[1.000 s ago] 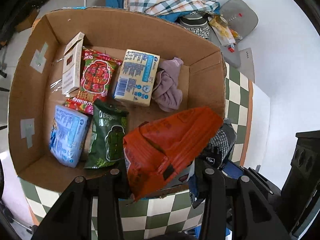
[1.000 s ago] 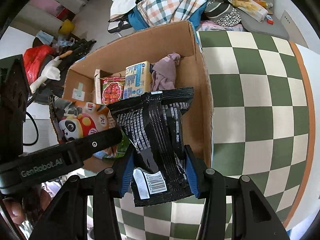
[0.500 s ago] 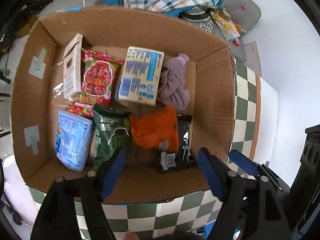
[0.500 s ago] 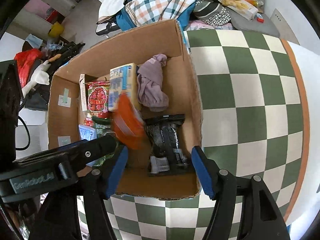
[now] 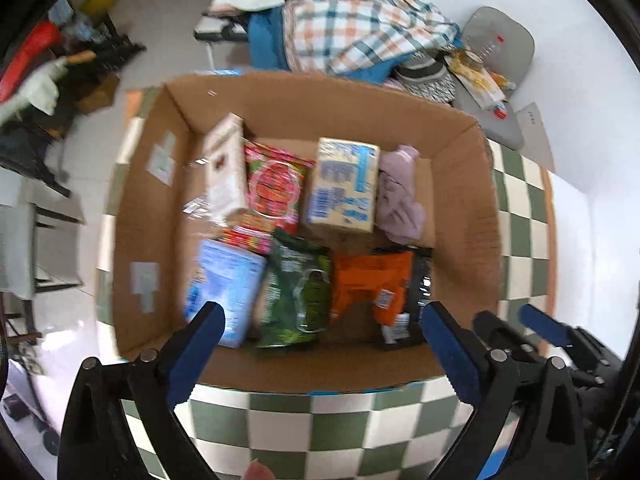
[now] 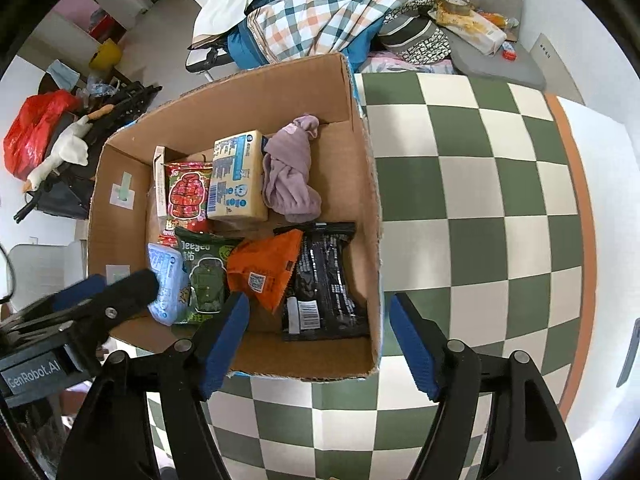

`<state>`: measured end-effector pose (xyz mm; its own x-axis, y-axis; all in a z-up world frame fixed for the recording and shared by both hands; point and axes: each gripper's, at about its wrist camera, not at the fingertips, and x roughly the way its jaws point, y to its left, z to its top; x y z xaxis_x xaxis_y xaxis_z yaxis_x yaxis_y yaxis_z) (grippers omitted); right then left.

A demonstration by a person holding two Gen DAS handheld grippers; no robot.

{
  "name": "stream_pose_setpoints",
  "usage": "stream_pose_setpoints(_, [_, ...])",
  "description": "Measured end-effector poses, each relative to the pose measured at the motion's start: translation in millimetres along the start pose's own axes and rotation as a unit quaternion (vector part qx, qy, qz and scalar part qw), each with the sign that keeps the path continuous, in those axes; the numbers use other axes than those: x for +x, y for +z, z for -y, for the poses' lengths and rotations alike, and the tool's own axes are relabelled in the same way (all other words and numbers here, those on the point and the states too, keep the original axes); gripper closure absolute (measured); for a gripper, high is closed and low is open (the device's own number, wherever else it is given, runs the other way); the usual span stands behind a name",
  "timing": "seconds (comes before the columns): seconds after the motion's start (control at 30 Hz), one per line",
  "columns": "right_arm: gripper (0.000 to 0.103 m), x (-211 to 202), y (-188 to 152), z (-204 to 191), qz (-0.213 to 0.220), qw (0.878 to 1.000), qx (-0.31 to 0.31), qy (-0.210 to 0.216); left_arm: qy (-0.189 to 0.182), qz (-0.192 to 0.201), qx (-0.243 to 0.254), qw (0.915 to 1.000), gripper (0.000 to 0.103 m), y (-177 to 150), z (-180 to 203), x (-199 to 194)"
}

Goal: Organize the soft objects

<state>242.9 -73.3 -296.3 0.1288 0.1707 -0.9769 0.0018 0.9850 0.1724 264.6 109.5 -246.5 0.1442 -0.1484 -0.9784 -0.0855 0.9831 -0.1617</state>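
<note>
An open cardboard box (image 5: 472,208) (image 6: 372,208) stands on a green-and-white checkered table. Inside lie an orange packet (image 5: 372,280) (image 6: 268,268) partly over a black packet (image 5: 416,288) (image 6: 324,280), a green packet (image 5: 300,292) (image 6: 204,272), a light blue pack (image 5: 224,284) (image 6: 166,276), a red packet (image 5: 276,188) (image 6: 186,196), a yellow-blue pack (image 5: 344,184) (image 6: 238,180), a white carton (image 5: 224,164) and a mauve cloth (image 5: 400,196) (image 6: 292,176). My left gripper (image 5: 320,348) is open and empty above the box's near edge. My right gripper (image 6: 320,340) is open and empty above the near right corner.
A checkered tablecloth (image 6: 480,200) spreads right of the box. Behind the box a plaid cloth pile (image 6: 332,8), a cap and a grey cushion (image 6: 492,40) with small items lie on furniture. A red bag (image 6: 32,128) and a plush goose sit far left.
Both grippers opened and dropped the orange packet and the black packet into the box's near right part, then drew back from the box, empty.
</note>
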Motion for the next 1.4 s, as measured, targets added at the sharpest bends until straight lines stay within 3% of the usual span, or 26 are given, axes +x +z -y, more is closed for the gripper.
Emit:
stream_pose_setpoints(0.1, [0.027, -5.3, -3.0, -0.7, 0.008, 1.0, -0.007, -0.013, 0.028, 0.019, -0.002, 0.9994, 0.002, -3.9, -6.0, -5.6])
stream_pose_setpoints(0.2, [0.014, -11.5, -5.5, -2.6, 0.021, 0.999, -0.017, -0.031, 0.043, 0.034, -0.007, 0.9985, 0.001, -6.2, -12.5, -9.7])
stream_pose_setpoints(0.3, [0.012, -15.7, -7.3, -3.3, 0.028, 0.998, -0.025, -0.042, 0.051, 0.042, -0.011, 0.9978, 0.001, -8.3, -18.3, -11.7])
stream_pose_setpoints(0.4, [0.0, -17.9, -8.7, -2.9, 0.033, 0.998, -0.026, -0.053, 0.058, 0.05, -0.014, 0.997, 0.0, -10.3, -21.0, -13.7])
stream_pose_setpoints(0.73, [0.0, -37.3, -21.4, 0.2, 0.049, 0.997, -0.03, -0.059, 0.044, 0.082, -0.006, 0.9957, 0.0, -21.3, -8.8, -43.2])
stream_pose_setpoints(0.97, [0.0, -98.2, -47.8, 5.1, 0.096, 0.993, -0.037, -0.059, 0.059, 0.13, 0.018, 0.9896, 0.0, -45.7, 14.6, -97.6])
stream_pose_setpoints(1.4, [0.0, -258.0, -126.4, 13.6, 0.202, 0.978, -0.039, -0.034, 0.06, 0.206, 0.028, 0.9763, 0.0, -115.3, 35.4, -214.0])
